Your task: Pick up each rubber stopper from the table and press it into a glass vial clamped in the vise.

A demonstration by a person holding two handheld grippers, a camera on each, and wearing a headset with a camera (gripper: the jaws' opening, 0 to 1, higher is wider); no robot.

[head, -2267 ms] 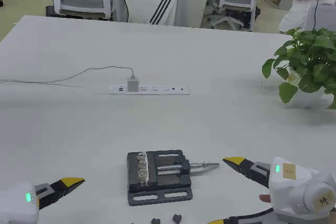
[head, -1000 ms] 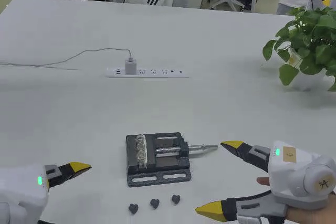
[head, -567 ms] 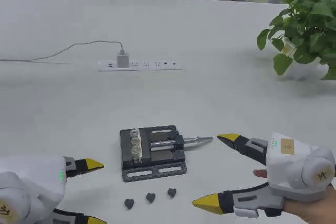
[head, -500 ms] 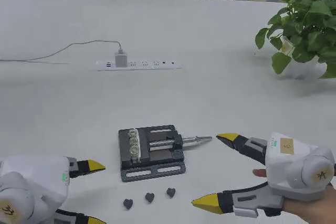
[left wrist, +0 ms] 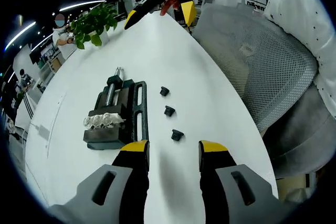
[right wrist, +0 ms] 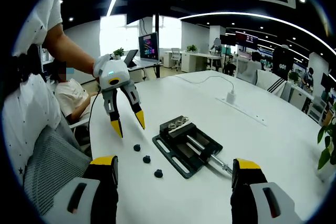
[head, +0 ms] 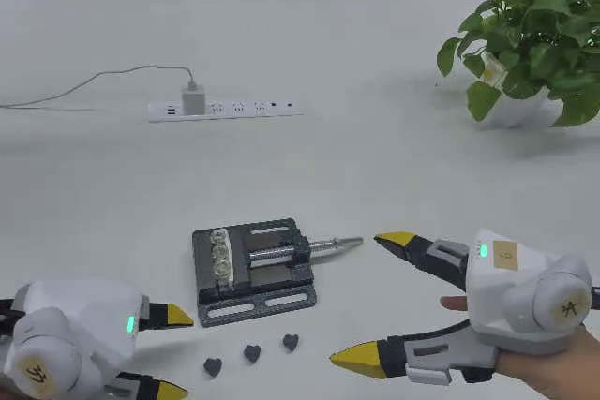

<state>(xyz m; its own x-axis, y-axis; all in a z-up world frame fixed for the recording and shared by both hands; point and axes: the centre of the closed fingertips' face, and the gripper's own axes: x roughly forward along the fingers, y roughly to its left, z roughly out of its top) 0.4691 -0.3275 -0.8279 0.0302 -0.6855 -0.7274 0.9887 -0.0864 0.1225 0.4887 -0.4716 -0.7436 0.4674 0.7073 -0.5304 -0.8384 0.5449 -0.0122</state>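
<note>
A black vise (head: 251, 269) sits on the white table with a row of clear glass vials (head: 221, 252) clamped at its left end. Three small dark rubber stoppers (head: 251, 353) lie in a line just in front of it. My left gripper (head: 173, 353) is open at the lower left, a short way left of the stoppers. In the left gripper view the stoppers (left wrist: 169, 110) lie just ahead of the left gripper (left wrist: 173, 148), beside the vise (left wrist: 113, 111). My right gripper (head: 361, 299) stands wide open and empty, right of the vise (right wrist: 189, 145), stoppers (right wrist: 147, 158) to its left.
A white power strip (head: 225, 110) with a charger and cable lies at the back of the table. A potted plant (head: 525, 35) stands at the far right. A mesh chair (left wrist: 252, 61) sits off the table's near edge, close to the stoppers.
The head camera has tilted down and the stoppers have come into sight. My left gripper has come up and to the right, closer to the stoppers. The right gripper has stayed wide open.
</note>
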